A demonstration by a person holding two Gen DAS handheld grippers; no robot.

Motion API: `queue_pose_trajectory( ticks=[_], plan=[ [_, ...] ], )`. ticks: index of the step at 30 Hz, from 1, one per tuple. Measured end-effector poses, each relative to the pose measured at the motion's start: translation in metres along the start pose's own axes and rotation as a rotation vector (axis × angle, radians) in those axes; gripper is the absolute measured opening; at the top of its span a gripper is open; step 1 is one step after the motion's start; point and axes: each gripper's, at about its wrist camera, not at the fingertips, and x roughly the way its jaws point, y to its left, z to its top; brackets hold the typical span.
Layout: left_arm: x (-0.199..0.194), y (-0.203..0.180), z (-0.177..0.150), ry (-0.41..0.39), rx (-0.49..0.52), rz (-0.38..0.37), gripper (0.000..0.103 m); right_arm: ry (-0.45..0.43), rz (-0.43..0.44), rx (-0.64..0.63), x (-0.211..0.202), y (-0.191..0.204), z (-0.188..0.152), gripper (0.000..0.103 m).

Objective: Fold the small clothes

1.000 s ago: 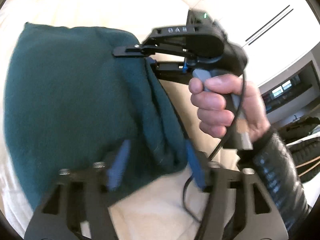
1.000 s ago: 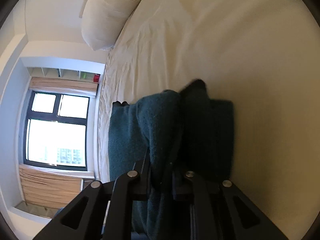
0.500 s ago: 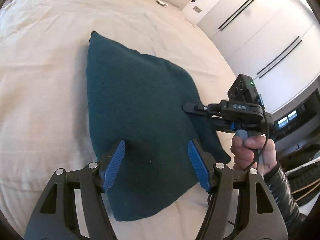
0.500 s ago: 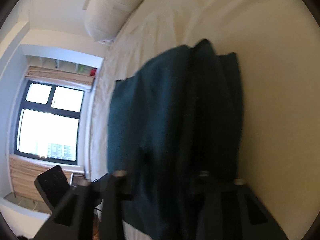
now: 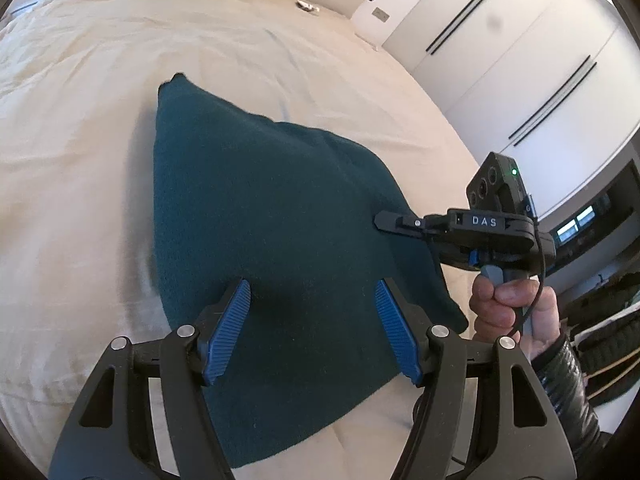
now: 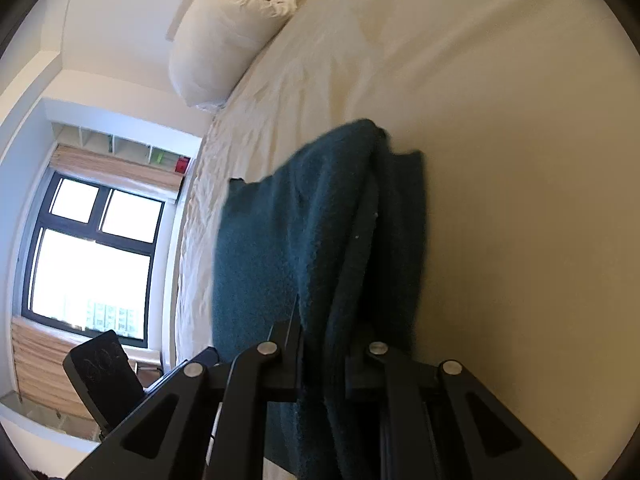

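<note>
Garment: dark teal knit (image 5: 272, 216) spread on my cream bed sheet (image 5: 80, 128) | left gripper (image 5: 312, 328): jaws apart above its near hem, nothing held | right gripper (image 6: 324, 368): jaws just closing, clamped on the knit's raised right edge | progress: I judge one side fold underway, remaining folds undone.

Dark teal knit garment (image 5: 260, 216) on a cream bedsheet (image 5: 80, 120); blue gripper pads (image 5: 228, 336).
</note>
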Motion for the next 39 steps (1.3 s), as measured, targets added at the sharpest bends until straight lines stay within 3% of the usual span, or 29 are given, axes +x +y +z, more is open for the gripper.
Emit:
queue_pose_trajectory(
  ticks=[10,14,16,20,24,27,31,32,33,35,39],
  plan=[
    [0.002,-0.001,-0.002,0.011,0.034,0.012,0.064,-0.016,0.015,0.01,-0.004,-0.02,-0.004,0.013],
    [0.011,-0.009,-0.006,0.027,0.074,0.036,0.064,-0.026,0.069,0.062,-0.001,-0.024,-0.005,0.013],
    [0.014,-0.012,-0.009,0.023,0.088,0.046,0.064,-0.045,0.021,0.054,-0.01,-0.015,-0.009,0.017],
    [-0.001,-0.01,-0.009,-0.01,0.059,0.034,0.064,-0.143,-0.163,-0.021,-0.045,0.021,-0.023,0.036],
    [-0.019,-0.015,-0.006,-0.095,0.104,0.072,0.064,-0.222,-0.175,-0.137,-0.069,0.064,-0.043,0.036],
    [-0.01,-0.011,-0.005,-0.061,0.095,0.081,0.064,-0.149,-0.085,-0.206,-0.054,0.081,-0.06,0.036],
    [0.008,-0.011,-0.013,-0.045,0.123,0.117,0.064,-0.028,-0.135,-0.235,-0.01,0.073,-0.076,0.036],
    [0.009,-0.013,-0.014,-0.049,0.132,0.129,0.064,-0.022,-0.166,-0.215,-0.004,0.062,-0.079,0.035],
    [0.01,-0.015,-0.016,-0.052,0.139,0.128,0.064,-0.031,-0.179,-0.207,-0.005,0.051,-0.081,0.019],
    [0.008,-0.015,-0.017,-0.054,0.136,0.111,0.064,-0.057,-0.157,-0.139,-0.015,0.029,-0.078,0.0],
    [0.0,-0.009,-0.011,-0.103,0.119,0.107,0.064,-0.099,-0.144,-0.12,-0.038,0.013,-0.078,0.0]
  ],
)
